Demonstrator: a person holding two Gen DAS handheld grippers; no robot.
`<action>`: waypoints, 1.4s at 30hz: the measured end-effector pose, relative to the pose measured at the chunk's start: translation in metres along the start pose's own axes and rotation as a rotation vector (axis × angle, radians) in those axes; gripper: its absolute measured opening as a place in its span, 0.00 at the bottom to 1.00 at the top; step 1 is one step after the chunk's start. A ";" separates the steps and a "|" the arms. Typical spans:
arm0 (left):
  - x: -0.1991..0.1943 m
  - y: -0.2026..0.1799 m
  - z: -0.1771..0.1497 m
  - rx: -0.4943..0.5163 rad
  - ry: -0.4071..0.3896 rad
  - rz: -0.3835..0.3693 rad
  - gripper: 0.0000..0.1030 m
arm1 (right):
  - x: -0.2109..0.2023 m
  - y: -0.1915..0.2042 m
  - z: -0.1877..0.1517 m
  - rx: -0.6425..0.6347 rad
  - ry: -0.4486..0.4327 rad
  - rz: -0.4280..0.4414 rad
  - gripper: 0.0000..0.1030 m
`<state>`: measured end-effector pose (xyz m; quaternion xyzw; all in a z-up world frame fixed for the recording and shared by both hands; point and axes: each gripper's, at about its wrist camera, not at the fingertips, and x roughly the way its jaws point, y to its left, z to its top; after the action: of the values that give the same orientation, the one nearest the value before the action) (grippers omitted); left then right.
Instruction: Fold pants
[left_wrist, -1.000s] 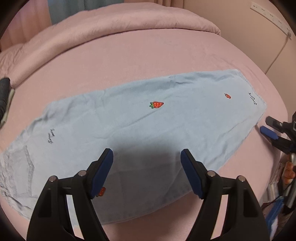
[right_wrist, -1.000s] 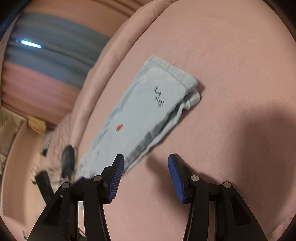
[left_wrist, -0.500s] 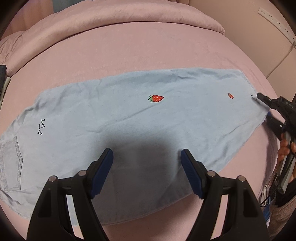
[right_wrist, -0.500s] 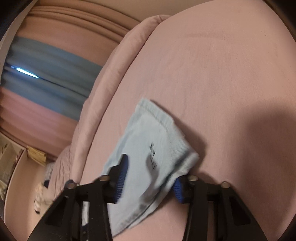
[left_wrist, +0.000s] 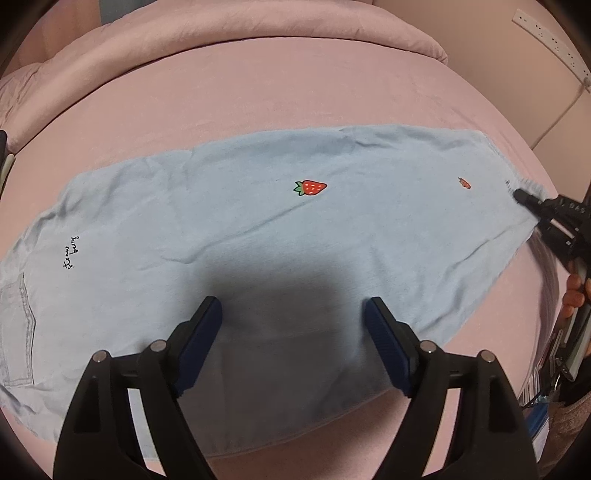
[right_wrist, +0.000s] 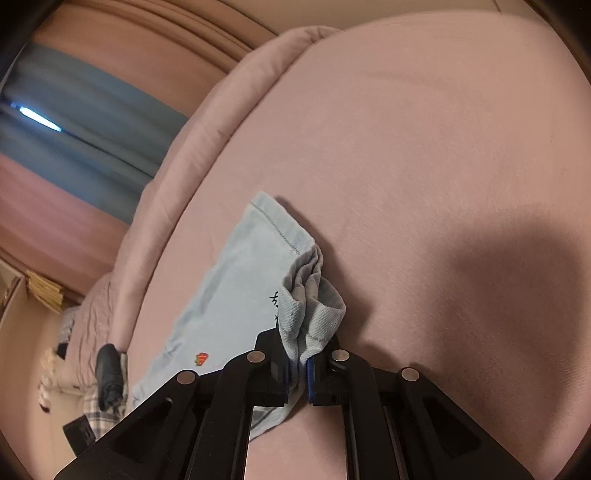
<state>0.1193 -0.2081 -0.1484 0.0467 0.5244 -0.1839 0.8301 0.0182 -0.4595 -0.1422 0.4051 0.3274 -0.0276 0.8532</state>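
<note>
Right gripper just closed, pinching pants hem, left gripper spread above, pants lying crosswise

Left wrist view looks steeply down over the pants; right, probably lower, shares their hem

Pale blue pants flat on a pink bed

Left gripper above the near edge — jaws wide, nothing between; right gripper at the hem on the right — clamped on the fabric.

Lt blue pants w/ red strawberries; pink bedsheet.
</note>
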 end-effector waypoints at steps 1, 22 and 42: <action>0.000 0.001 0.000 -0.004 -0.002 -0.005 0.78 | -0.005 0.009 0.000 -0.033 -0.016 -0.001 0.08; -0.037 0.066 -0.011 -0.382 -0.114 -0.400 0.79 | 0.015 0.182 -0.083 -0.716 0.001 0.021 0.08; 0.005 0.094 0.021 -0.602 0.026 -0.776 0.13 | 0.030 0.228 -0.210 -1.213 0.030 0.005 0.08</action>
<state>0.1725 -0.1277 -0.1542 -0.3916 0.5435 -0.3193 0.6704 0.0007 -0.1509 -0.1025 -0.1525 0.2957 0.1715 0.9273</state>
